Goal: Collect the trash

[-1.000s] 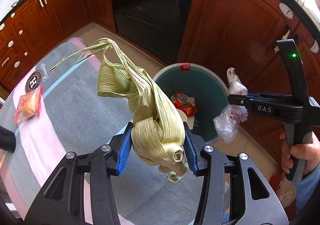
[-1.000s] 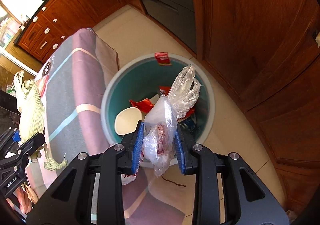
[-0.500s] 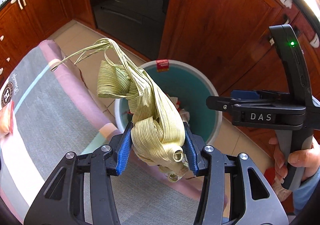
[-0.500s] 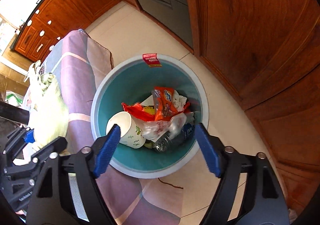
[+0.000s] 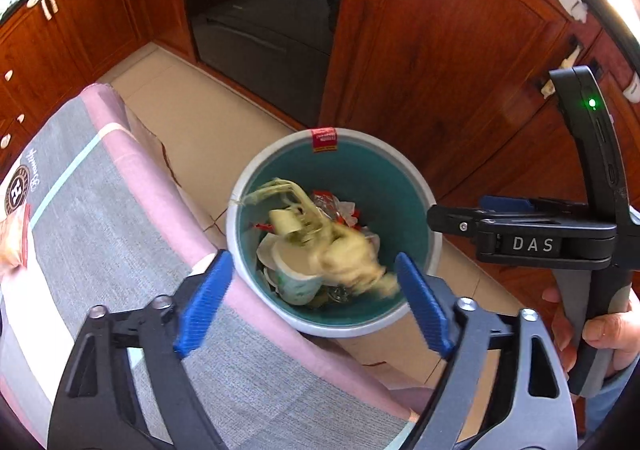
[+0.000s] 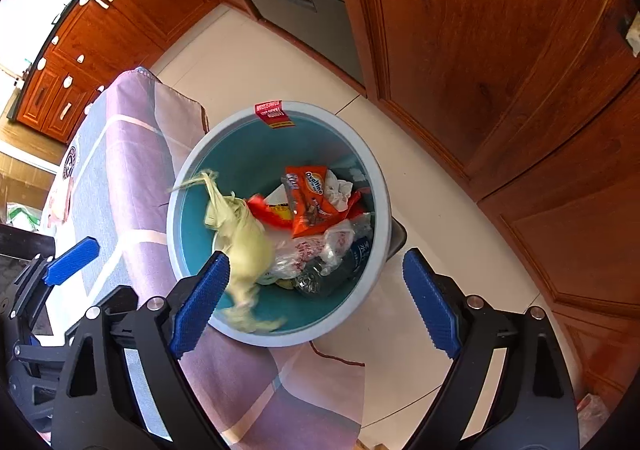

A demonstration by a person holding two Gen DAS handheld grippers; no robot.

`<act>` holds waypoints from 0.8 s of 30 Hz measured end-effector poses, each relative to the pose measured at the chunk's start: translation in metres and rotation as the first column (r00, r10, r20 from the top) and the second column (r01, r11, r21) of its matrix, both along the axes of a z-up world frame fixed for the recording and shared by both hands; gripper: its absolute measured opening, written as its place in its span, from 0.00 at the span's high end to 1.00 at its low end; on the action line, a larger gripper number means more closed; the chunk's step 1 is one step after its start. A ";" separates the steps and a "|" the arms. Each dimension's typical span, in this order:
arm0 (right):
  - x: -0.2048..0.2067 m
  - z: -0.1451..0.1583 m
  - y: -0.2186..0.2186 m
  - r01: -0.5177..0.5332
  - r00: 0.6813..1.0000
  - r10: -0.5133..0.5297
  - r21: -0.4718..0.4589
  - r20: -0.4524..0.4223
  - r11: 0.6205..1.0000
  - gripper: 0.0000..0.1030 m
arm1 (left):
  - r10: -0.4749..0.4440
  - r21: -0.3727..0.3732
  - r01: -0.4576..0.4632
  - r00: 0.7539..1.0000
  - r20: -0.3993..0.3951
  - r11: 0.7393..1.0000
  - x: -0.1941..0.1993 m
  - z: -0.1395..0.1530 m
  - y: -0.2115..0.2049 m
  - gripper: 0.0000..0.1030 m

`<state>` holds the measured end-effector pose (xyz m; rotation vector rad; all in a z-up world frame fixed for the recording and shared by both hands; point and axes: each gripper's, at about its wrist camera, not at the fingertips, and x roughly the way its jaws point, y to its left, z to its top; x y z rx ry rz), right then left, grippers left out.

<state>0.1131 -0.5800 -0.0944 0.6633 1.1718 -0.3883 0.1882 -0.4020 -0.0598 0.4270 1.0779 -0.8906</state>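
Two grippers, left gripper (image 5: 310, 298) and right gripper (image 6: 316, 306), just-opened, empty, ribbed husk (image 5: 344, 254) blurred over round bin (image 5: 400, 186)

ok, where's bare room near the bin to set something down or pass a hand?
Free: the grey cloth left of the bin, up to the snack packet at its far left edge, and the floor tiles between bin and wooden cabinets. Crowded: inside the bin, wrappers, cup and the falling corn husk.
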 end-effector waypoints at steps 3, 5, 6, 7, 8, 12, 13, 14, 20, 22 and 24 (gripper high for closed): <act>-0.001 0.002 0.002 0.003 1.000 -0.003 0.000 -0.007 1.000 0.18 | 0.012 0.000 -0.012 1.000 0.007 1.000 0.000 0.002 0.006 0.08; -0.002 0.004 0.004 0.004 1.000 -0.004 -0.004 -0.009 1.000 0.18 | 0.017 -0.001 -0.017 1.000 0.008 1.000 -0.003 0.003 0.012 0.07; -0.002 0.005 0.005 0.005 1.000 -0.005 -0.008 -0.011 1.000 0.18 | 0.020 -0.001 -0.020 1.000 0.007 1.000 -0.006 0.004 0.014 0.06; -0.003 0.007 0.006 0.005 1.000 -0.005 -0.010 -0.013 1.000 0.18 | 0.024 0.002 -0.024 1.000 0.006 1.000 -0.007 0.005 0.017 0.06; -0.004 0.008 0.007 0.006 1.000 -0.006 -0.012 -0.015 1.000 0.18 | 0.027 0.002 -0.027 1.000 0.005 1.000 -0.007 0.005 0.020 0.05; -0.008 0.017 0.015 0.003 1.000 -0.003 -0.025 -0.015 1.000 0.14 | 0.044 0.001 -0.044 0.999 0.003 0.999 -0.014 0.012 0.036 0.04; -0.009 0.019 0.018 -0.001 1.000 0.000 -0.028 -0.014 1.000 0.13 | 0.049 -0.001 -0.049 0.999 0.001 0.999 -0.017 0.014 0.041 0.04; -0.011 0.021 0.022 -0.005 1.000 0.005 -0.032 -0.013 0.999 0.13 | 0.054 -0.002 -0.054 0.999 0.000 0.999 -0.019 0.016 0.045 0.04; -0.020 0.035 0.050 -0.047 0.999 0.046 -0.050 -0.023 0.998 0.13 | 0.095 -0.008 -0.095 0.995 -0.001 0.995 -0.031 0.031 0.075 0.04; -0.024 0.040 0.062 -0.063 0.998 0.061 -0.058 -0.029 0.996 0.11 | 0.108 -0.014 -0.108 0.994 -0.003 0.994 -0.035 0.037 0.086 0.04; -0.028 0.046 0.073 -0.080 0.997 0.078 -0.067 -0.025 0.995 0.08 | 0.124 -0.019 -0.124 0.992 0.006 0.992 -0.039 0.042 0.098 0.04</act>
